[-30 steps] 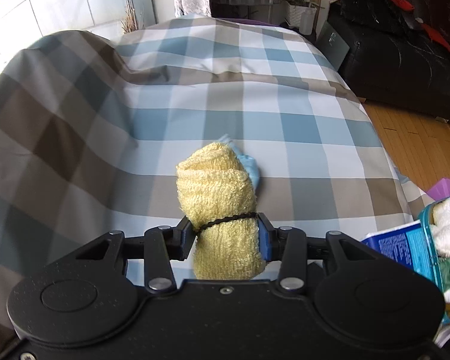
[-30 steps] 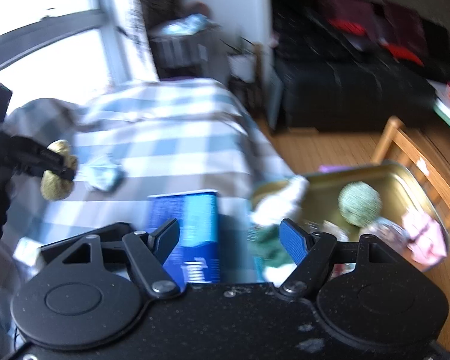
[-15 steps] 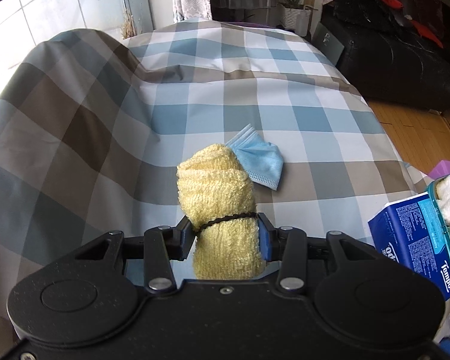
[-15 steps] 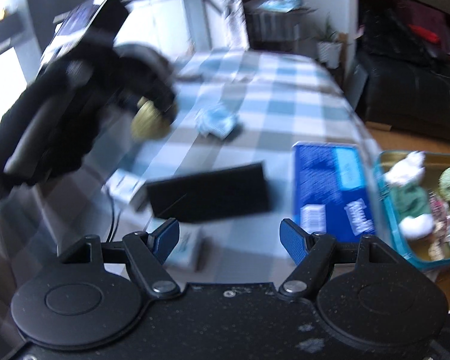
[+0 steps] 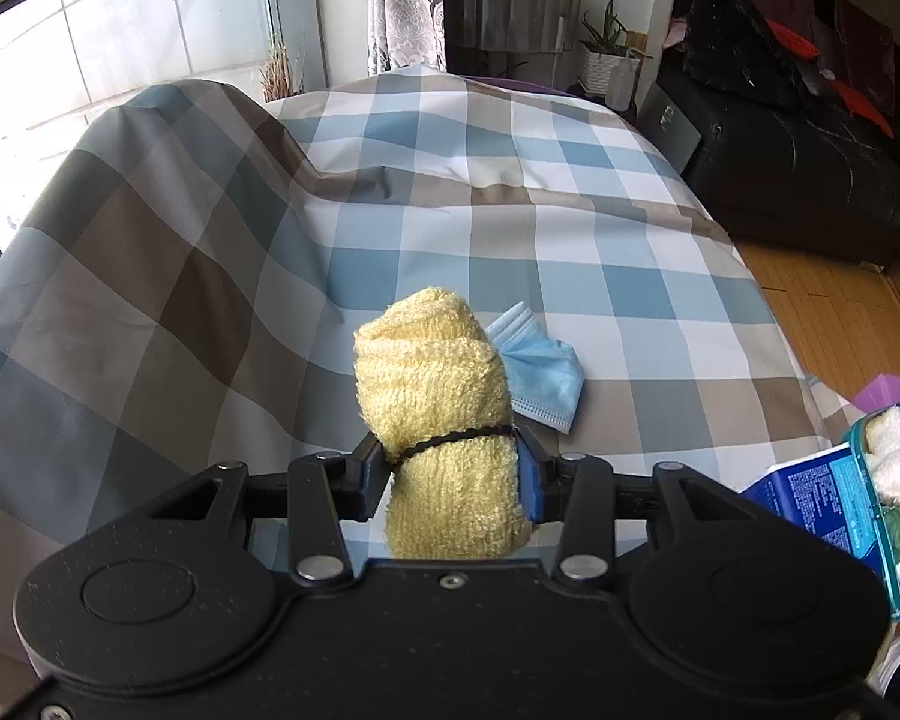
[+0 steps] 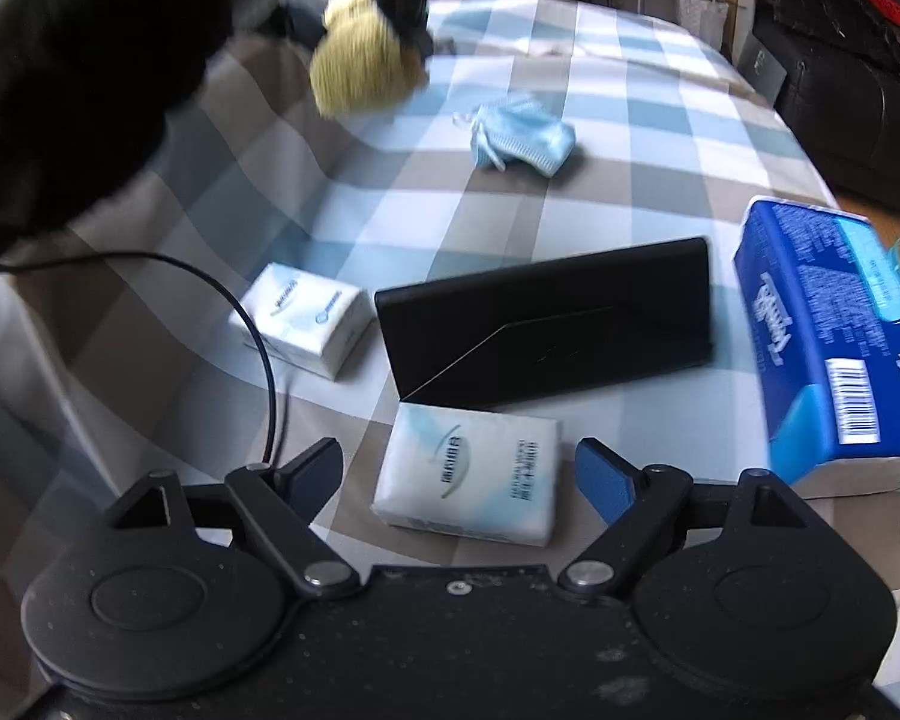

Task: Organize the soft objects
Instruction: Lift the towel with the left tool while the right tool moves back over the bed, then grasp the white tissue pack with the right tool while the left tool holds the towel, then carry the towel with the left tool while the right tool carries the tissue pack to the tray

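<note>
Right wrist: my right gripper (image 6: 459,477) jaws just widened, tissue pack (image 6: 468,483) between fingers, unclamped; next, close. Left gripper (image 5: 450,468) clamps yellow towel roll (image 5: 438,396).

The rolled towel (image 5: 444,414) is pale yellow; the face mask (image 6: 522,138) light blue; the cloth (image 5: 570,240) checks blue, white, brown.

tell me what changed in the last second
The right gripper swung from the tin to above a white tissue pack; its jaws have just been opening, nothing gripped. The left gripper stays shut on the yellow towel roll. The blue mask lies unmoved.
</note>
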A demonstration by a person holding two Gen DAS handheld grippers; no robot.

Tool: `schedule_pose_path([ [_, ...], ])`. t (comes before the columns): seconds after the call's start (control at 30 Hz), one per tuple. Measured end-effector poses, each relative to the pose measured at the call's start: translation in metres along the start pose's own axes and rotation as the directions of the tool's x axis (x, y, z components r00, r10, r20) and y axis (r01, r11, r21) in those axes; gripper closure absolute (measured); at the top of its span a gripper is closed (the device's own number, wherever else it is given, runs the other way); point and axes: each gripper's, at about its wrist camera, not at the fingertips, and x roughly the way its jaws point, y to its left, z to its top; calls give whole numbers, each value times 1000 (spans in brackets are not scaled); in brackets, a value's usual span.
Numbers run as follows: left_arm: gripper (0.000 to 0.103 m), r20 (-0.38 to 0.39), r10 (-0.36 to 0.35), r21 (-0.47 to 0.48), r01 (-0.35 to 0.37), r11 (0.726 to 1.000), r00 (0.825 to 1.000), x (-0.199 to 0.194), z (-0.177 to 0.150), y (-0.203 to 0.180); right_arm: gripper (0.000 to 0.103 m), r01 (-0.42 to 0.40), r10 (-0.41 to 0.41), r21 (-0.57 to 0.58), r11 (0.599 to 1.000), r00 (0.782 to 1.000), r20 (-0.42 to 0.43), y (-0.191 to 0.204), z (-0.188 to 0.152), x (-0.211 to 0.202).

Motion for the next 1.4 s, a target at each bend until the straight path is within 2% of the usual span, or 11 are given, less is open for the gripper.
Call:
schedule_pose_path([
  [0.23, 60, -4, -6, 13, 6, 1000, 1000, 1, -1, -3, 15, 98, -101, -49, 994, 993, -56, 15, -9, 39],
  [0.4, 60, -9, -8, 22, 8, 1000, 1000, 3, -2, -5, 17, 103, -108, -62, 993, 991, -79, 13, -11, 51],
  [0.43, 60, -9, -7, 24, 8, 1000, 1000, 3, -2, -5, 18, 105, -110, -67, 992, 991, -77, 12, -11, 50],
  [0.47, 60, -11, -7, 23, 8, 1000, 1000, 3, -2, -5, 24, 104, -109, -73, 992, 991, -77, 12, -11, 50],
  [0.63, 60, -13, -12, 28, 12, 1000, 1000, 4, -4, -8, 27, 63, -67, -40, 997, 994, -91, -1, -5, 41],
  [0.77, 60, -16, -18, 34, 19, 999, 1000, 3, -5, -10, 27, 12, -11, 18, 1000, 999, -34, -19, 5, 9],
  [0.87, 60, -18, -28, 36, 29, 999, 999, 0, -6, -13, 27, -19, 16, 51, 999, 999, 48, -39, 16, -27],
  [0.97, 60, -17, -46, 45, 47, 998, 999, -6, -6, -20, 27, -23, 10, 89, 996, 990, 139, -67, 27, -65],
  [1.17, 60, -3, -104, 82, 104, 991, 995, -27, -8, -41, 27, 74, -119, 173, 982, 958, 263, -138, 33, -127],
  [1.3, 60, 8, -138, 113, 136, 984, 990, -43, -11, -57, 27, 165, -236, 245, 955, 926, 295, -186, 29, -152],
  [1.4, 60, 18, -155, 138, 151, 979, 988, -55, -12, -71, 27, 189, -291, 323, 927, 907, 304, -222, 23, -165],
])
